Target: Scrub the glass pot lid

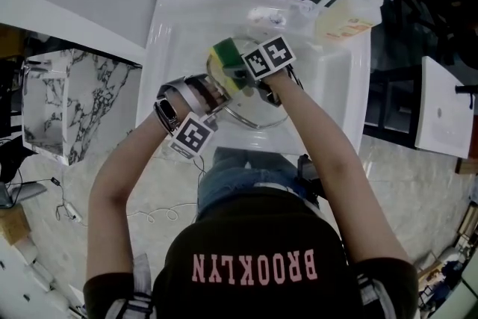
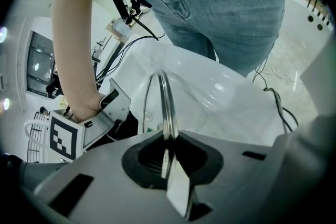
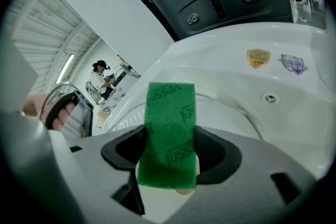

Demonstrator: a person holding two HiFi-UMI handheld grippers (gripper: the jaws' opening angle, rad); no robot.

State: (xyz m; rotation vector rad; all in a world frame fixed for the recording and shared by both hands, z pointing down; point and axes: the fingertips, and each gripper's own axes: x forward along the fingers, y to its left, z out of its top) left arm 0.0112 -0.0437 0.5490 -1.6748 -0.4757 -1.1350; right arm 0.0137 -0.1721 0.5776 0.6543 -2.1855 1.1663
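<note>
Jaws of left gripper [image 2: 167, 139] clamp glass lid [image 2: 163, 96], right gripper's [image 3: 169, 140] squeeze green sponge [image 3: 169, 113]; shirt [image 1: 254, 287] reads BROOKLYN.

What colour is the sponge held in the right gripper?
The sponge is green on its scouring face, clearest in the right gripper view.

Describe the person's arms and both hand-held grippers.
The left hand-held gripper and right hand-held gripper are pale grey moulded shells with black pads; each carries a cube with black-and-white square markers. The arms are bare below the short sleeves of a black T-shirt with pink lettering.
</note>
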